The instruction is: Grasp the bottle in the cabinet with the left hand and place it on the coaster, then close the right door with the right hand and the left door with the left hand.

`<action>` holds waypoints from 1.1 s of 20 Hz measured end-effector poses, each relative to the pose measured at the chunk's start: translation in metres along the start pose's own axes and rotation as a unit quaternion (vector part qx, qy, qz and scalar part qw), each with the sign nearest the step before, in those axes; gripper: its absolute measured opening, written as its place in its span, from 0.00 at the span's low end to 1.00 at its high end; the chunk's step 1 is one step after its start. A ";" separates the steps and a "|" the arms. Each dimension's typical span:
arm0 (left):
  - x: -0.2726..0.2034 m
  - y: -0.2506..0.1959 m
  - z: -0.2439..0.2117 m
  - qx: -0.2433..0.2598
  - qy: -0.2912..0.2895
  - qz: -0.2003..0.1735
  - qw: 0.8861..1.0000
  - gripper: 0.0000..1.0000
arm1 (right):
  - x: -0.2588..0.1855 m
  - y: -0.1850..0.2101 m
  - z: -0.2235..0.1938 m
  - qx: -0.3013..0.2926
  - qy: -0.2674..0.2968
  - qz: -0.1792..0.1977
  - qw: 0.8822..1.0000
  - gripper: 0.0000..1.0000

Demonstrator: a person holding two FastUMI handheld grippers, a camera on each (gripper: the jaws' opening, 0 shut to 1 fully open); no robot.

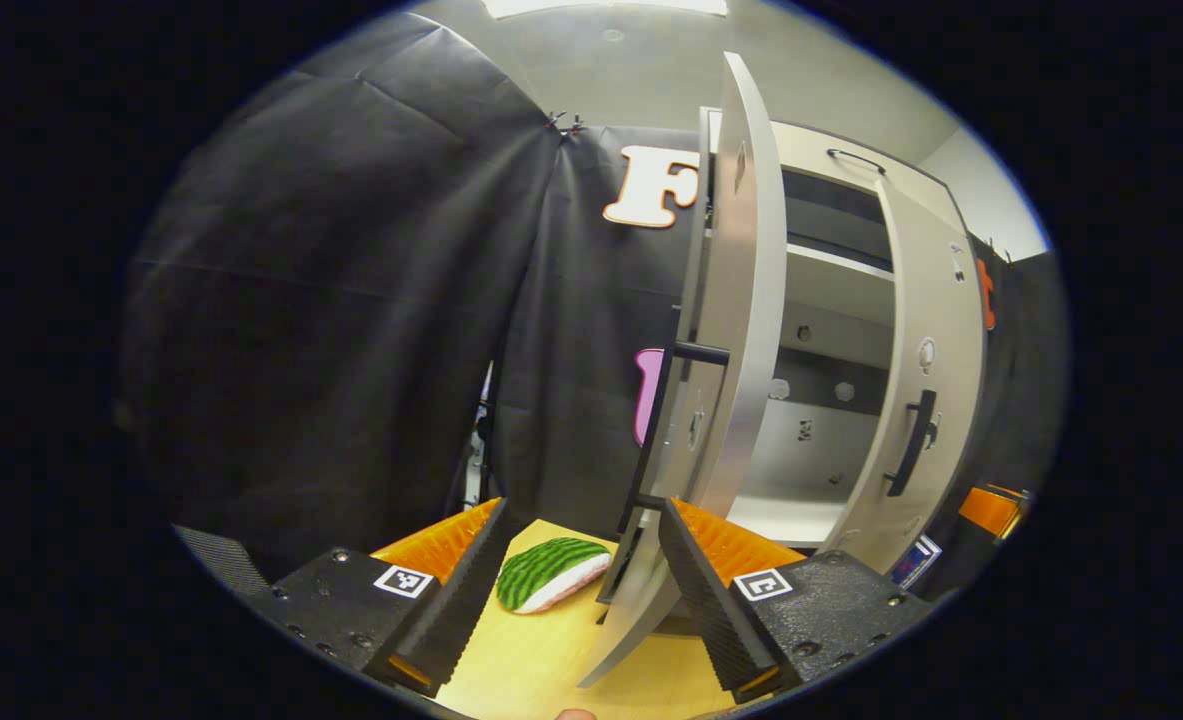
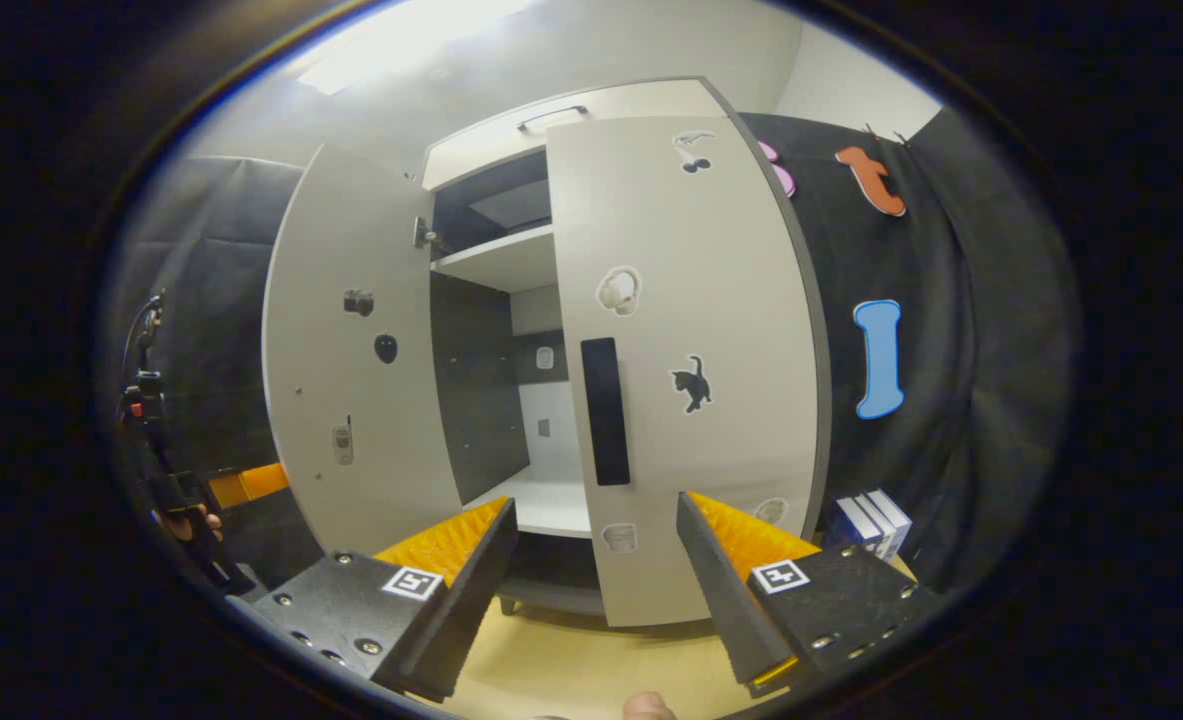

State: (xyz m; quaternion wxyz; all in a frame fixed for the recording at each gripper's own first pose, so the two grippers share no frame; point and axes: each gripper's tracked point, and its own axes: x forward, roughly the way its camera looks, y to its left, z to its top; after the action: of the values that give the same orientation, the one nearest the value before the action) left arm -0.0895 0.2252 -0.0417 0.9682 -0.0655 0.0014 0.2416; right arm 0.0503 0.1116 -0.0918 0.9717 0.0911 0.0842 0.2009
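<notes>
Left claw [image 1: 581, 590]: spread, holding nothing, low centre of the left gripper view.
Right claw [image 2: 596, 590]: spread, holding nothing, low centre of the right gripper view.
Coaster [image 1: 551, 573]: watermelon-patterned, on the worktop [image 1: 541, 660] between the left claw's fingers.
Left door [image 1: 736, 330]: edge-on, open.
Right door [image 2: 686, 360]: partly open, centre frame.
Cabinet [image 2: 511, 260]: shelves bare where visible.

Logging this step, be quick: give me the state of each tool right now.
Left tool: open, holding nothing, its fingers either side of the left door's edge.
Right tool: open, holding nothing, facing the right door.
</notes>
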 end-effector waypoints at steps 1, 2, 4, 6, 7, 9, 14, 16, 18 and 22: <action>-0.001 -0.012 -0.004 -0.001 0.005 -0.016 1.000 0.94 | 0.000 0.001 -0.001 -0.002 0.002 0.002 1.000 0.97; -0.001 -0.023 -0.007 -0.002 0.009 -0.033 0.999 0.94 | 0.000 0.002 -0.001 -0.003 0.002 0.003 1.000 0.97; 0.001 -0.044 -0.010 -0.001 0.015 -0.058 0.998 0.88 | -0.002 0.002 0.001 -0.001 0.002 0.001 1.000 0.97; 0.002 -0.058 -0.012 0.004 0.016 -0.075 0.997 0.94 | -0.004 -0.003 0.002 -0.001 0.000 -0.004 1.000 0.97; 0.004 -0.065 -0.013 0.006 0.018 -0.084 0.996 0.88 | -0.008 -0.005 0.002 -0.001 -0.001 -0.007 1.000 0.97; 0.008 -0.080 -0.017 0.006 0.023 -0.107 0.994 0.94 | -0.013 -0.010 0.002 -0.001 -0.003 -0.012 1.000 0.97; 0.015 -0.128 -0.040 0.009 0.055 -0.167 0.984 0.94 | -0.014 -0.013 0.007 0.004 -0.008 -0.018 1.000 0.97; 0.015 -0.141 -0.042 0.021 0.058 -0.181 0.982 0.94 | -0.016 -0.014 0.011 0.001 -0.011 -0.021 1.000 0.97; 0.012 -0.152 -0.046 0.031 0.061 -0.192 0.979 0.94 | -0.019 -0.016 0.012 -0.002 -0.014 -0.025 1.000 0.97; 0.011 -0.154 -0.045 0.029 0.061 -0.197 0.978 0.94 | -0.027 -0.020 0.014 0.002 -0.017 -0.032 0.999 0.97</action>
State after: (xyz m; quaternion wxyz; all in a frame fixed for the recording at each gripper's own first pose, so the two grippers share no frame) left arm -0.0064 0.0894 -0.0672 0.9963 -0.0507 0.0551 0.0414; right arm 0.0363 0.0803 -0.0790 0.9789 0.0933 0.0707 0.1676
